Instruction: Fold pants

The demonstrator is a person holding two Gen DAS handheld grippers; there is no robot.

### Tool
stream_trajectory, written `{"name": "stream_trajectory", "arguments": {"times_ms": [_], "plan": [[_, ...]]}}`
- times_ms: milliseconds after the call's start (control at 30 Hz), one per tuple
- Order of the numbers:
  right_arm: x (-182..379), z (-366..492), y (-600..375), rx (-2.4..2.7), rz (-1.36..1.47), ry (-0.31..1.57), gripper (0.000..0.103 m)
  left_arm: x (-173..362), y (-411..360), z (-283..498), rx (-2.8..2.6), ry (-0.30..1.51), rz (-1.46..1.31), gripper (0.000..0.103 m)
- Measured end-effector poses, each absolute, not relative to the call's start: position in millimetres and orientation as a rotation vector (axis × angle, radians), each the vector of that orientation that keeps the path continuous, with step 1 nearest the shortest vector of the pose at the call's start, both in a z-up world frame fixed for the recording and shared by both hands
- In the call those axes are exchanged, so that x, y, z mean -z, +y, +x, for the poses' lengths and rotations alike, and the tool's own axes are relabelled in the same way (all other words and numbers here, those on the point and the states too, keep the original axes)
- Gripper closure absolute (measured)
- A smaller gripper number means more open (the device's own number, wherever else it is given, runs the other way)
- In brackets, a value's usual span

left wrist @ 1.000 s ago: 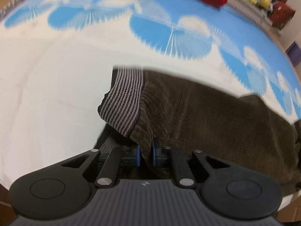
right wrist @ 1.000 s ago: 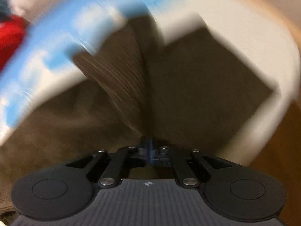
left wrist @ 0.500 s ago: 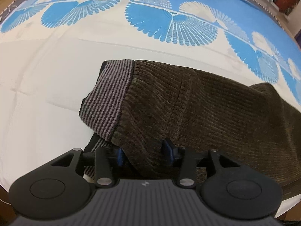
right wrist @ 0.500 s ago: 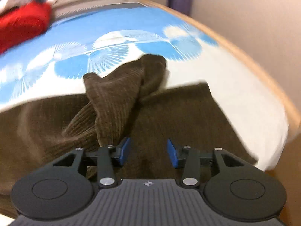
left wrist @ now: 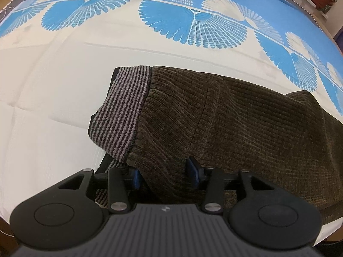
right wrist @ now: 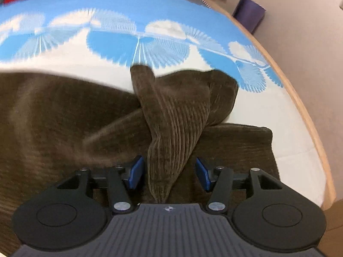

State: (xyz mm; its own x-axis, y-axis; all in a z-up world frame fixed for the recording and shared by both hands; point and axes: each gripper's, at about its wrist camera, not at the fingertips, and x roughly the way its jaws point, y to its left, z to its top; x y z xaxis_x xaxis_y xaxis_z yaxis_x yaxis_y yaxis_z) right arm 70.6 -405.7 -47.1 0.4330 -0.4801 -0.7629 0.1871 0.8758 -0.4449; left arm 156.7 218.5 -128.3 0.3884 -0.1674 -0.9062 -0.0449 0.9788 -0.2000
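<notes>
Two spread claws, left claw (left wrist: 164, 172), right claw (right wrist: 169, 173), astride brown pants (left wrist: 225, 124)

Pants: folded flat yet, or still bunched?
Still bunched. The pants have one leg end twisted into a ridge over the other, and the striped waistband lies doubled and crooked.

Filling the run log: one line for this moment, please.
step: fold pants | left gripper: open, at waistband | right gripper: open | pants: bunched, on bedspread
</notes>
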Motion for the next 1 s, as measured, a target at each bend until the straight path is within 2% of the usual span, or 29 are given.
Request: {"name": "stream_trajectory", "arguments": {"times_ms": [33,67,100,133,167,233,433,600,733,833,967,1000], "plan": [[50,71,-408,0.436,-0.328,1.063,0.051,128,218,157,0.079,1.171,-0.203,0.054],[51,69,-410,0.449,-0.325,1.069,0.059,128,218,156,0.078,1.170,-0.201,0.054],[49,67,-415,0.455,-0.294,1.070,0.072,128,217,156,0.077,1.171,-0.196,0.054],[45,64,-421,0.450,-0.233,1.062,0.077,128,217,156,0.075,1.170,-0.194,0.054],[41,61,-427,0.444,-0.172,1.049,0.091,127,216,155,0.074,1.169,-0.191,0.054],[26,52,-433,0.462,-0.093,0.981,0.092,127,215,155,0.072,1.167,-0.183,0.054],[0,11,-471,0.509,0.326,0.870,0.092,126,213,153,0.071,1.163,-0.168,0.054],[39,-7,-497,0.546,0.556,1.108,0.091,126,211,152,0.071,1.160,-0.151,0.054],[29,-1,-479,0.501,0.373,1.083,0.086,126,210,152,0.069,1.161,-0.149,0.053],[20,4,-459,0.488,0.184,1.026,0.076,126,208,152,0.065,1.163,-0.144,0.053],[8,12,-439,0.466,0.002,0.916,0.056,127,206,154,0.060,1.165,-0.138,0.053],[9,16,-430,0.456,-0.063,0.895,0.055,128,206,154,0.061,1.166,-0.137,0.053]]}}
